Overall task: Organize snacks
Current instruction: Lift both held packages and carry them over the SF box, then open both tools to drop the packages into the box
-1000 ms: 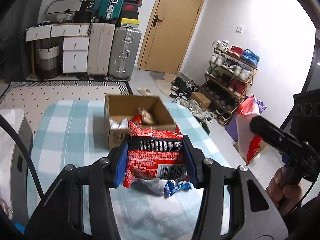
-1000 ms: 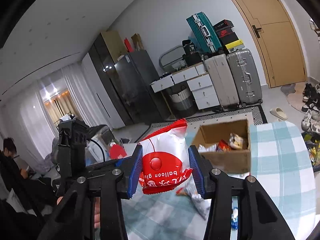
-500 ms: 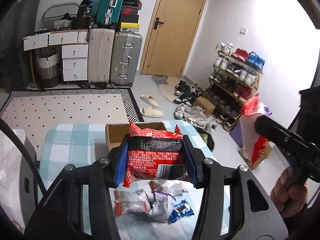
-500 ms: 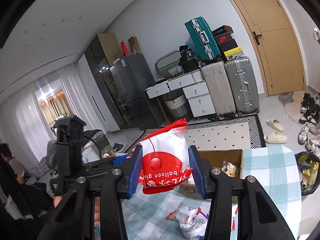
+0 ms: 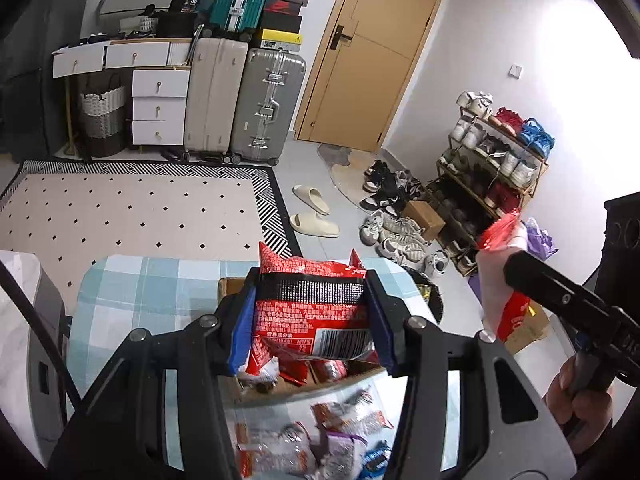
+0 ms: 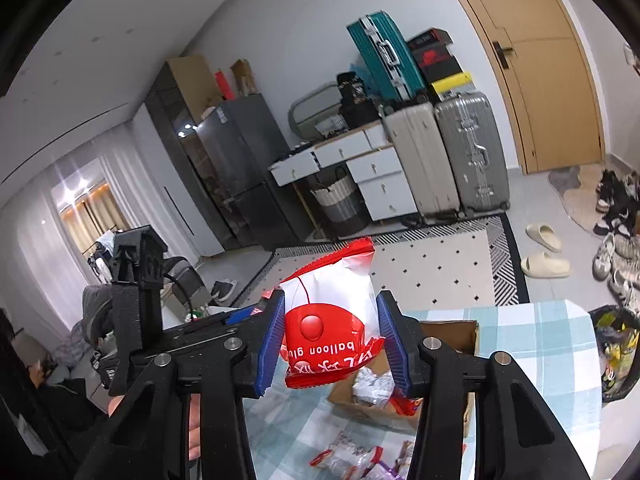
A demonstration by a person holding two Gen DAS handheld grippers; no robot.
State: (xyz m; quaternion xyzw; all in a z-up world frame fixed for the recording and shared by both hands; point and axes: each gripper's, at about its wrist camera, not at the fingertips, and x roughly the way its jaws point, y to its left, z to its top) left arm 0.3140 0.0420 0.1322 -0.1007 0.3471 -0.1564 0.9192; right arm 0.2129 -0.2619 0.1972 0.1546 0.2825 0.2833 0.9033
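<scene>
Left wrist view: the left gripper (image 5: 310, 322) is clenched on a red snack packet (image 5: 310, 312), held upright above the open cardboard box (image 5: 280, 390) on the checked tablecloth (image 5: 132, 300), likely so it can drop straight in, while loose snack packets (image 5: 312, 440) wait on the near side. Right wrist view: the right gripper (image 6: 330, 338) grips a red-and-white balloon-gum bag (image 6: 330, 320) by its sides, raised left of the box and clear of the table, probably queued for its turn.
</scene>
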